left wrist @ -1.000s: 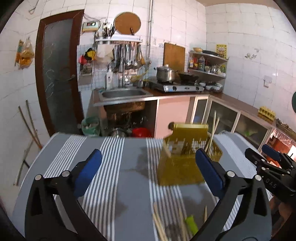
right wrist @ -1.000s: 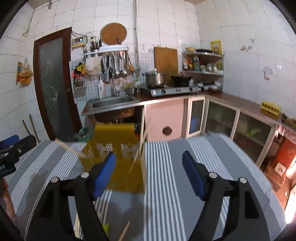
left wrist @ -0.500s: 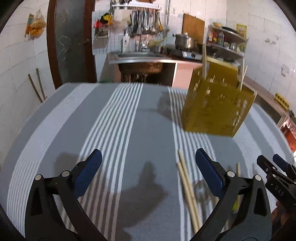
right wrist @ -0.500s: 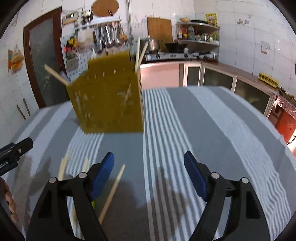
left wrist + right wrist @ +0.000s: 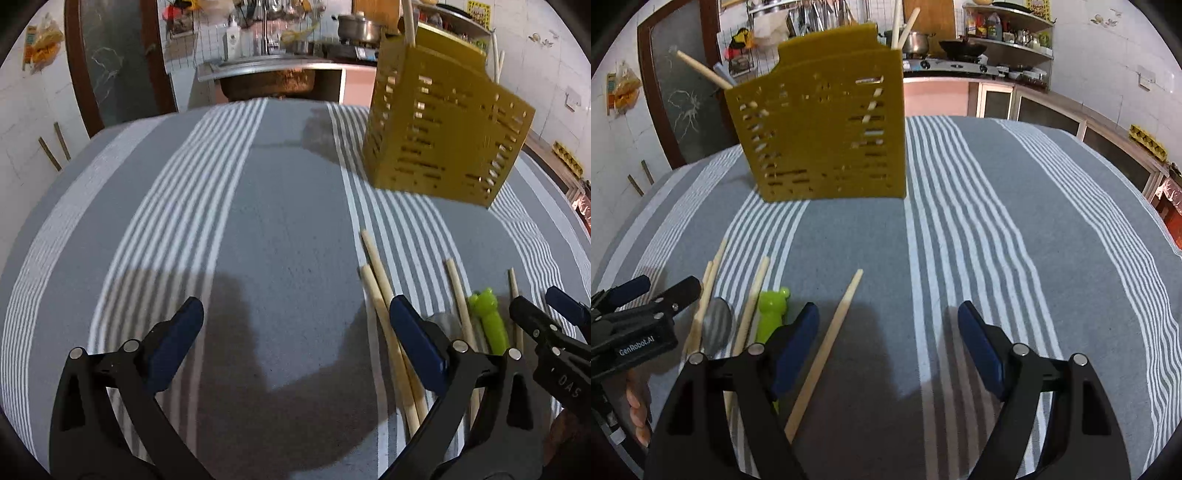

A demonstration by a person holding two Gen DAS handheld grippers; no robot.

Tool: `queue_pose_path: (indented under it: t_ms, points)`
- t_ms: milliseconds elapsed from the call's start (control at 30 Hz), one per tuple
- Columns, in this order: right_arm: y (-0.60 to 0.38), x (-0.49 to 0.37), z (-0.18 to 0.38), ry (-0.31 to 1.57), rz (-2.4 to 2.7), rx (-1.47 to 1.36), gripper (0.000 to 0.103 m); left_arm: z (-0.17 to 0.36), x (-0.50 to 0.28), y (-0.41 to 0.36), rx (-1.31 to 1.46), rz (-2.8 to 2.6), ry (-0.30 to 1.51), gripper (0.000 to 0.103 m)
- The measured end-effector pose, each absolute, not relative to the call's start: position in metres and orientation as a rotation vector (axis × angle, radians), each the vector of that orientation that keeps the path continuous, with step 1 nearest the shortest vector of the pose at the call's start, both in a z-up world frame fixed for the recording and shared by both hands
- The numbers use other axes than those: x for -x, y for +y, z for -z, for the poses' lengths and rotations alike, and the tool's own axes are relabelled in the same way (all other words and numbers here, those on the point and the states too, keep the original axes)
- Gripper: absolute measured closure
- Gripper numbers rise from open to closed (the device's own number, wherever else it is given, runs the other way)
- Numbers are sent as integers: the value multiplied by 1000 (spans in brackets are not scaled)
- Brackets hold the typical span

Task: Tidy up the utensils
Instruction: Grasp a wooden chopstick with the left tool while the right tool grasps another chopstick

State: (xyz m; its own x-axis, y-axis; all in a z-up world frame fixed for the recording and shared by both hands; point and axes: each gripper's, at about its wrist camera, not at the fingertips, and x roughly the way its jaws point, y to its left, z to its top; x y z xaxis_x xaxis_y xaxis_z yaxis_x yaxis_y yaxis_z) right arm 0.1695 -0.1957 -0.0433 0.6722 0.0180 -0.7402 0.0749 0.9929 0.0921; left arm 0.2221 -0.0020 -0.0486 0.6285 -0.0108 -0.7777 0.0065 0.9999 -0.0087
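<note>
— What do you have ahead of your right gripper?

— Your jaws stand wide apart with nothing between them, over a grey striped cloth. One chopstick lies slantwise just past your left blue pad.

— And further off?

— A yellow slotted utensil holder stands upright on the cloth, with chopsticks poking out of its top. To your left lie more chopsticks, a green bear-shaped handle and a spoon bowl. Your left gripper reaches in beside them.
</note>
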Motion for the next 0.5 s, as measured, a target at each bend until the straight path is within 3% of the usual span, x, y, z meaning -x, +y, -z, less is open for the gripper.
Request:
queue_pose_path:
  t_ms: [133,367,500]
  points:
    - [-196,-172,46,849,45,-124,29,50,-221,-1,7,9,898,8]
    - [-202,-167,44,844,60,-147,44,53,-219,-3,2,8,904,12]
    - [-200,-168,43,850,49,-149,53,52,-216,-13,-19,24,909,24]
